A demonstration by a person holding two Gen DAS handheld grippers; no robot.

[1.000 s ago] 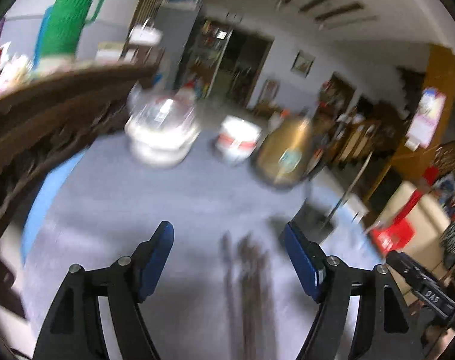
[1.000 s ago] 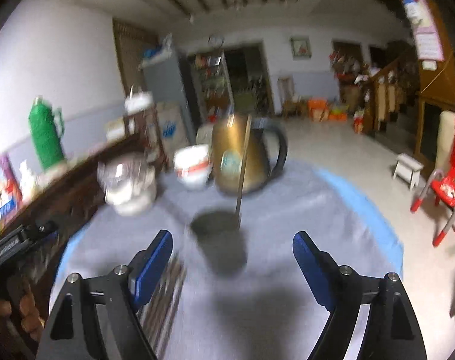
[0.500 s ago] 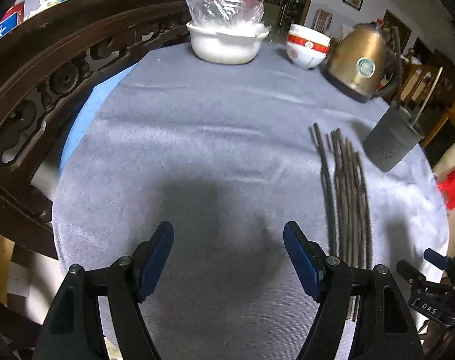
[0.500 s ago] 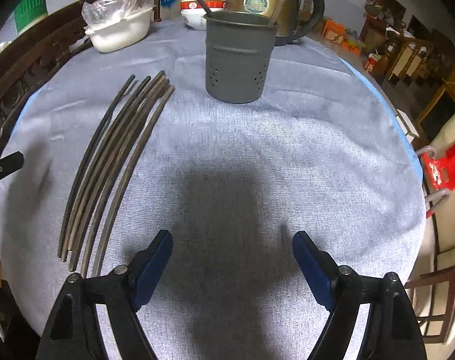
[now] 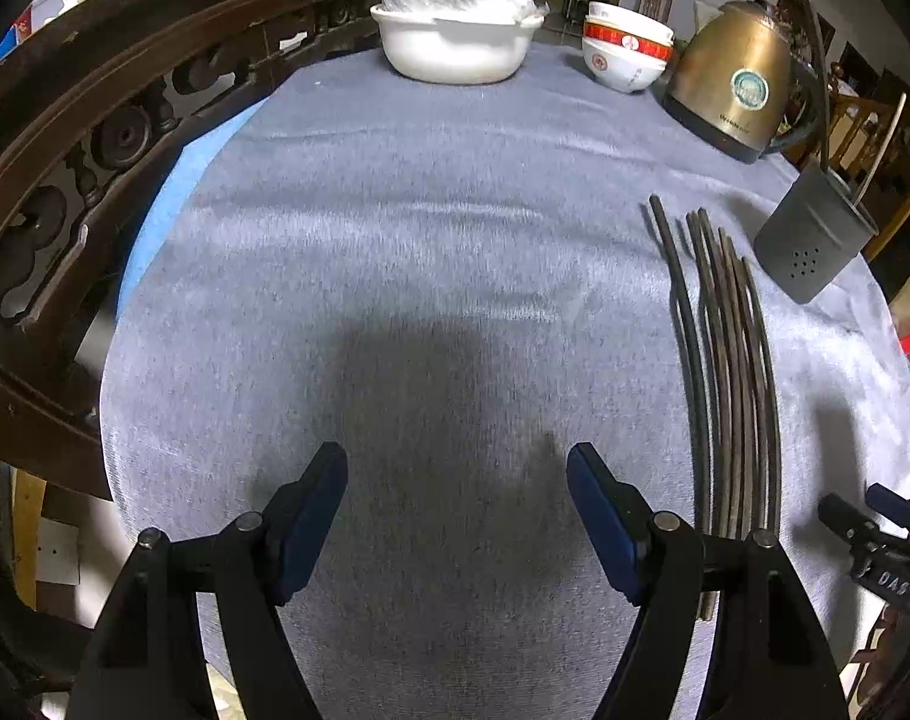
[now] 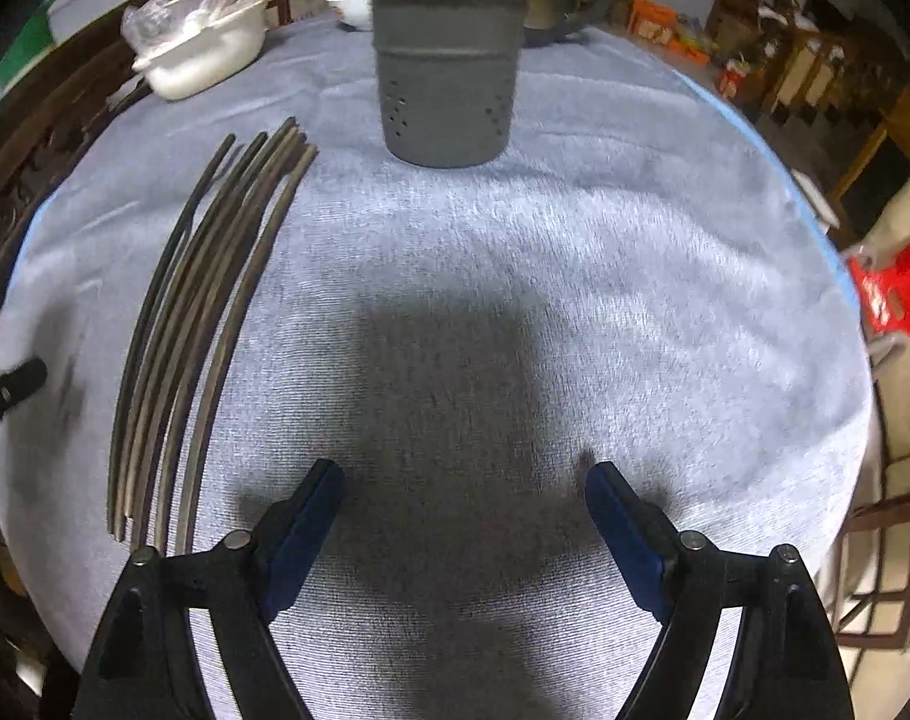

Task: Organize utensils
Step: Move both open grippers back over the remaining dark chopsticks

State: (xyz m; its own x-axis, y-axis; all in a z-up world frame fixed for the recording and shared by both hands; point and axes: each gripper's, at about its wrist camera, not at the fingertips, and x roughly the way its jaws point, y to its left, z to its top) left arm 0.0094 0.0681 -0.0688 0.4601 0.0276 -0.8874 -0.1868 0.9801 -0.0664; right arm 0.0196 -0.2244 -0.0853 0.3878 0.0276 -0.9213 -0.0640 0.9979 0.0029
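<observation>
Several dark chopsticks (image 5: 728,360) (image 6: 197,312) lie side by side on the grey cloth of a round table (image 5: 425,228) (image 6: 605,276). A grey perforated utensil holder (image 6: 446,69) (image 5: 812,234) stands upright beyond them, with a utensil or two sticking out. My left gripper (image 5: 457,471) hangs open over bare cloth, the chopsticks to its right. My right gripper (image 6: 462,489) is also over bare cloth, its jaws opening with nothing between them; the chopsticks lie to its left and the holder is straight ahead.
At the table's far side sit a white dish covered in plastic (image 5: 455,42) (image 6: 200,54), stacked red-and-white bowls (image 5: 626,57) and a brass kettle (image 5: 734,90). A carved wooden chair back (image 5: 65,180) borders the left edge. Red stools (image 6: 893,282) stand off to the right.
Both grippers have tipped down from looking across the room to looking at the tabletop and dropped closer to it. The right jaws have widened slightly.
</observation>
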